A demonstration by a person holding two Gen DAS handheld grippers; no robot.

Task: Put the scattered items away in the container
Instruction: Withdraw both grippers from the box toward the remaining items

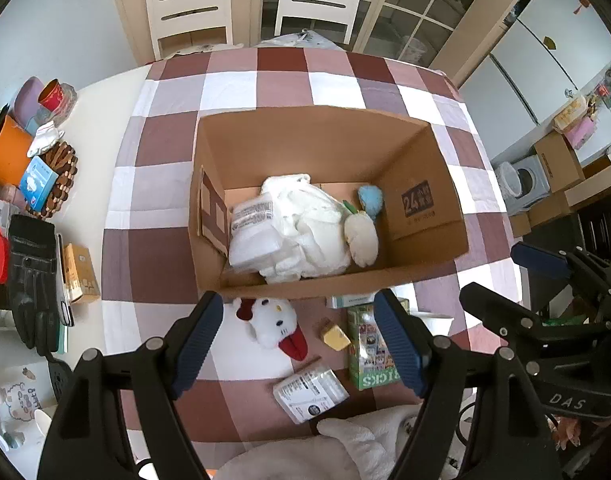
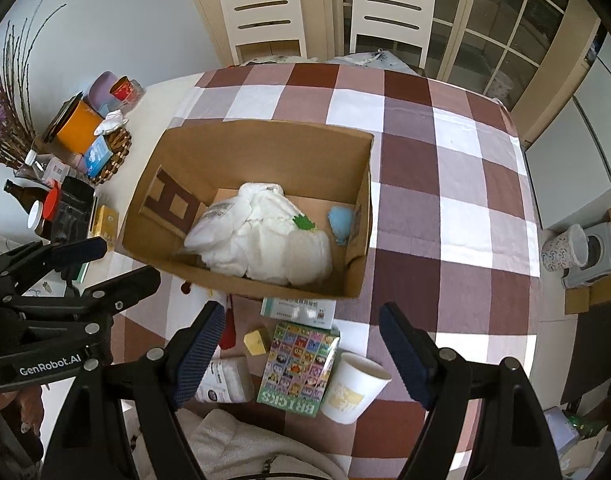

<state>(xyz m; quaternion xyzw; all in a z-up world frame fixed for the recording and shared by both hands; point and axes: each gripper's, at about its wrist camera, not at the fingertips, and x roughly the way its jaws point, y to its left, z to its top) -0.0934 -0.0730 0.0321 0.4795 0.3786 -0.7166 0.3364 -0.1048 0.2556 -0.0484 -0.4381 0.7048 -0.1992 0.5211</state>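
An open cardboard box point(image 1: 305, 136) point(image 2: 265, 140) stands on the checked tablecloth, holding white cloth point(image 1: 305, 232), a wrapped pack and a blue plush point(image 1: 371, 198). In front of it lie a Hello Kitty plush point(image 1: 271, 322), a yellow block point(image 1: 335, 336) point(image 2: 257, 342), a green BRICKS box point(image 1: 365, 344) point(image 2: 299, 360), a wrapped tissue pack point(image 1: 309, 394) point(image 2: 225, 380), a medicine box point(image 2: 299, 312) and a paper cup point(image 2: 355, 386). My left gripper point(image 1: 297, 342) is open and empty above the plush. My right gripper point(image 2: 305, 354) is open and empty above the BRICKS box.
The left table edge holds black gloves point(image 1: 31, 276), an orange container point(image 1: 5, 152), cups, a wooden trivet and bottles point(image 2: 19, 196). Two white chairs point(image 2: 265, 4) stand behind the table. A white towel point(image 1: 345, 448) lies at the near edge.
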